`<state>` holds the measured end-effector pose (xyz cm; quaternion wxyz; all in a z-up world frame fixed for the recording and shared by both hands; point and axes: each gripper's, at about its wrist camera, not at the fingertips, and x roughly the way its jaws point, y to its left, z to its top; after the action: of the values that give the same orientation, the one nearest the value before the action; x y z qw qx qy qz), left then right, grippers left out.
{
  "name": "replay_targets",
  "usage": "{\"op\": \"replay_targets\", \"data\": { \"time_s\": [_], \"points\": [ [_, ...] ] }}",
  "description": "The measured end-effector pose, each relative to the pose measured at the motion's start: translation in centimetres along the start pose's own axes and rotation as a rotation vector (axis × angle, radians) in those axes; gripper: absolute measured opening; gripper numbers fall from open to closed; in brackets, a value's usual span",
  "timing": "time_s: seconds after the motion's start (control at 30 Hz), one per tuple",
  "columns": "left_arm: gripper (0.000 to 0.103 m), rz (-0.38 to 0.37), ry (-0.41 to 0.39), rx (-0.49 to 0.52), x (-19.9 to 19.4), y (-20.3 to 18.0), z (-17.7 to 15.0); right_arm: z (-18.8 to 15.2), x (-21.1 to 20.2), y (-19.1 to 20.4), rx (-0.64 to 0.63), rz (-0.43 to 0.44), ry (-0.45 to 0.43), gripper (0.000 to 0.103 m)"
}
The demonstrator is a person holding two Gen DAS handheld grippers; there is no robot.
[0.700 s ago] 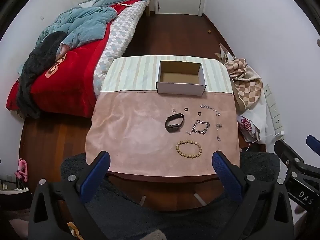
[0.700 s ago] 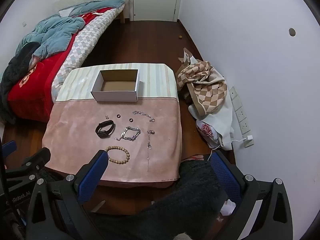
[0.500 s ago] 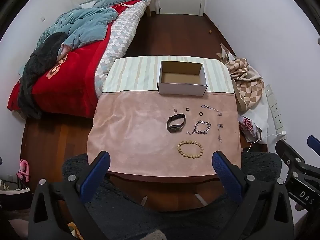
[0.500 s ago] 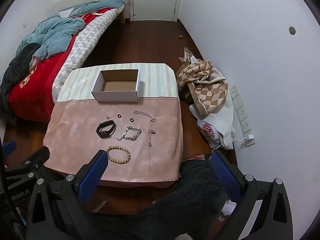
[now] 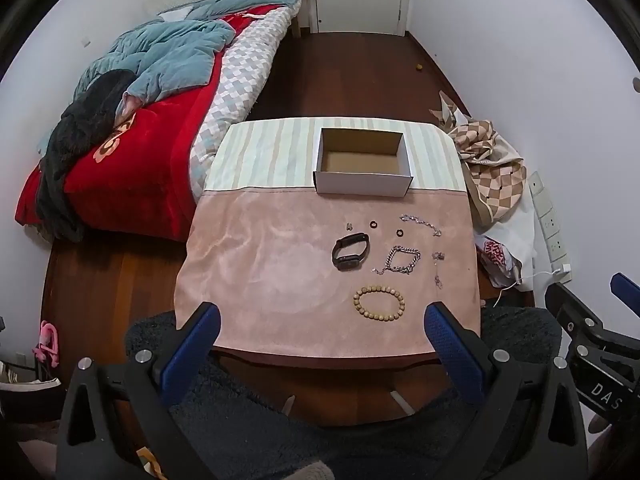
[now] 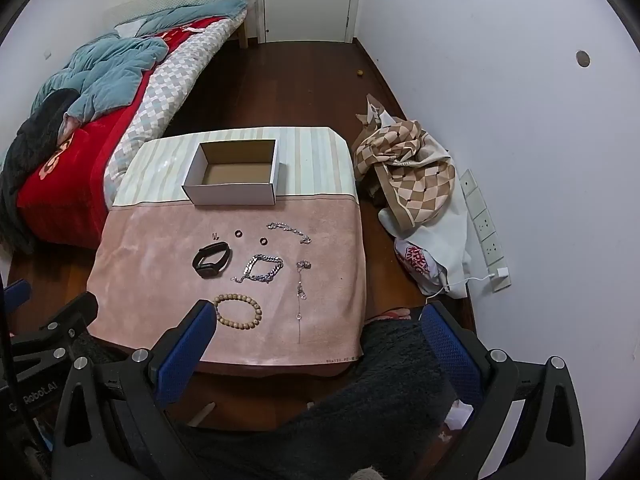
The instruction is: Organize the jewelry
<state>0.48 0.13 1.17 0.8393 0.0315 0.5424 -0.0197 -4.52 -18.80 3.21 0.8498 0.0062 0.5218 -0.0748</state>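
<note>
Jewelry lies on a pink cloth on the table [image 5: 256, 280]: a wooden bead bracelet [image 5: 379, 303] [image 6: 238, 311], a black watch band [image 5: 350, 251] [image 6: 211, 259], a silver chain bracelet [image 5: 401, 261] [image 6: 262, 269], a thin silver chain [image 5: 421, 224] [image 6: 289, 231], a thin necklace [image 6: 301, 292], two small dark rings [image 5: 373, 224] [image 6: 239, 233] and an earring [image 5: 349, 225]. An empty white box [image 5: 363, 166] [image 6: 234, 172] stands behind them. My left gripper [image 5: 320, 322] and right gripper [image 6: 316, 322] are open and empty, held above the table's near edge.
A bed [image 5: 132, 120] with red and blue covers stands to the left. A checkered bag and white bags [image 6: 412, 176] lie on the floor at the right by the wall. A dark fuzzy garment [image 6: 380, 400] is below the grippers.
Both views have shifted slightly; the table sits a little farther right in each. Nothing on the table has moved and both grippers stay open.
</note>
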Motion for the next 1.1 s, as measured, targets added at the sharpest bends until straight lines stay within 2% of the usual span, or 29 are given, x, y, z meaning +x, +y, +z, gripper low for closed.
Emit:
{"op": "replay_targets", "data": {
  "time_s": [1.1],
  "points": [
    [0.103, -0.015, -0.022, -0.008, -0.7, -0.6, 0.4, 0.4, -1.3, -0.2, -0.006, -0.028, -0.042, 0.103]
  ]
}}
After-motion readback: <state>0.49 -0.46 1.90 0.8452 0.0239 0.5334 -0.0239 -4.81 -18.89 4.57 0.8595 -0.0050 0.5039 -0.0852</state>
